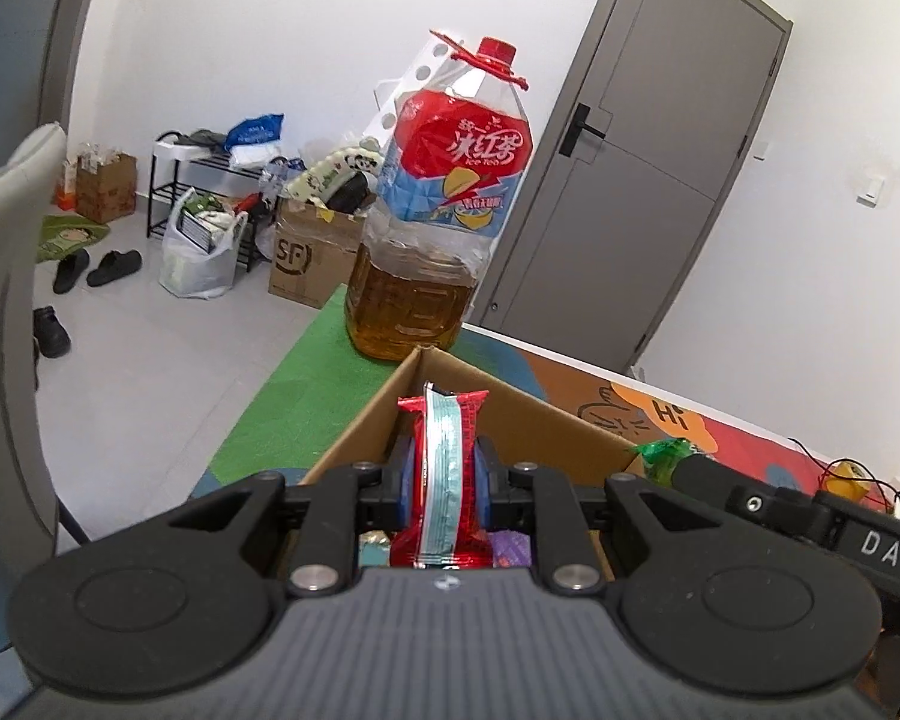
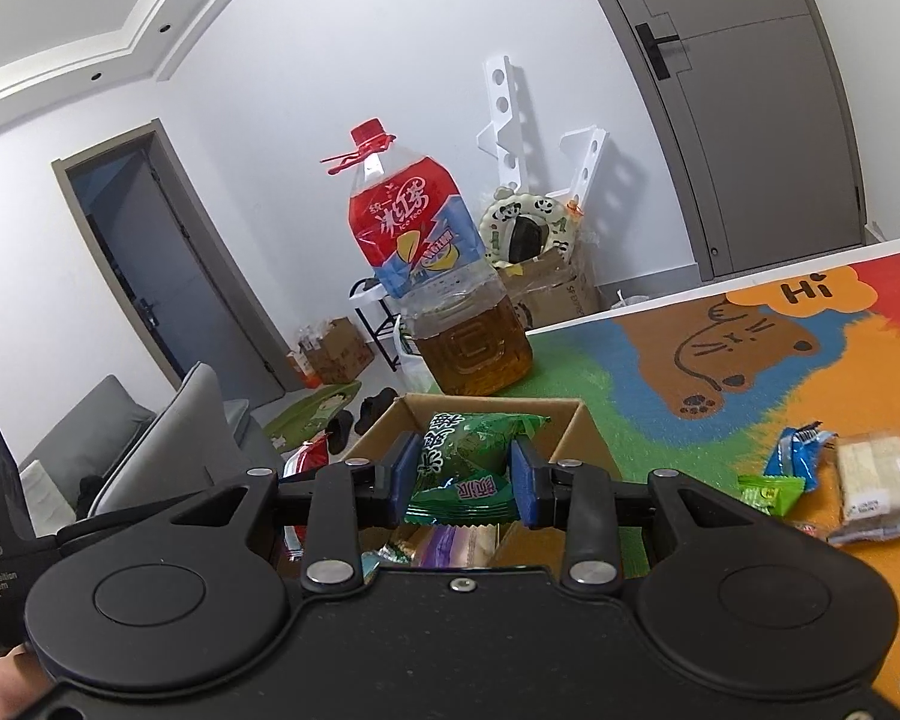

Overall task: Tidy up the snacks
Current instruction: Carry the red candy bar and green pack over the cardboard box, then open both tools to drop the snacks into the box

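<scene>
In the left wrist view, a red snack packet with a pale blue seam strip is clamped upright between the blue pads of the left tool, low in the centre of the frame. It is held over the open cardboard box, whose brown walls are seen just behind it. Other wrapped snacks are glimpsed inside the box beneath the packet. A large ice tea bottle, partly filled with amber liquid, is seen standing on the counter's colourful mat just beyond the box's far corner.

In the right wrist view, a green snack packet is gripped between the blue pads of the right tool, at the lower centre of the frame, above the same cardboard box. More wrapped snacks are visible in the box below it. At the right edge of that frame, a small green packet, a blue packet and a clear-wrapped pale cake are lying on the mat, close together and apart from the box.
</scene>
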Motion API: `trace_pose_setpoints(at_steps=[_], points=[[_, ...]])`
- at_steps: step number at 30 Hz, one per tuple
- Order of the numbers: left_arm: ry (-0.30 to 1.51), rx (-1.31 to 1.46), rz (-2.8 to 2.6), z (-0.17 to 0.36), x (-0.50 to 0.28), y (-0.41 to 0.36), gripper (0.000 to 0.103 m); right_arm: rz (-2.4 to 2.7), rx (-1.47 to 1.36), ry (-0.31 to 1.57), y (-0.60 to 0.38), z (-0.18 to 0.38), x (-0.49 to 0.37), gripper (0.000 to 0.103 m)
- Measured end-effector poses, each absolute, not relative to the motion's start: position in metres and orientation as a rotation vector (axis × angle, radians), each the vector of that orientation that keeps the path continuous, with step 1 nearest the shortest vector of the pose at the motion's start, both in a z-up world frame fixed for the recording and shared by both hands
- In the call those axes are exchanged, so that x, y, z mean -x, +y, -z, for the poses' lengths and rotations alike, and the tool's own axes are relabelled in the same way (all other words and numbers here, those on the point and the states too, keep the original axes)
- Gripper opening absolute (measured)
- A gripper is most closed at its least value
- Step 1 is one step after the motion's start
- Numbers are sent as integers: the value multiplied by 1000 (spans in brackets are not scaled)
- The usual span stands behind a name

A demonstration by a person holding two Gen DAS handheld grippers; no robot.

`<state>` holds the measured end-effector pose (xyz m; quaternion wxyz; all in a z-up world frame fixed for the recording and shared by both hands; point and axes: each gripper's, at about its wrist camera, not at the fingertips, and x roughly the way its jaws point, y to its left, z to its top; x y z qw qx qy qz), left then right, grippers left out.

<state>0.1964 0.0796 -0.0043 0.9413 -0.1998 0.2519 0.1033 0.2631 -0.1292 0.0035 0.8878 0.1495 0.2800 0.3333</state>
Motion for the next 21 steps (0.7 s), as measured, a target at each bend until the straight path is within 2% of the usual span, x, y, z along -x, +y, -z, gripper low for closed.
trace_pose_setpoints(at_steps=[2,4,12,16,21], points=[[508,430,-199,5,-198,83,26,-689,-310,591,-127,-1,-266,34],[511,432,-214,6,-199,85,29,-689,-307,598,-125,1,-268,34],[510,445,-236,4,-182,90,34,-695,-305,608,-119,2,-279,34],[496,464,-258,4,-170,97,43,-702,-287,609,-112,0,-283,34],[494,481,-297,6,-158,105,46,-729,-279,618,-101,3,-284,34]])
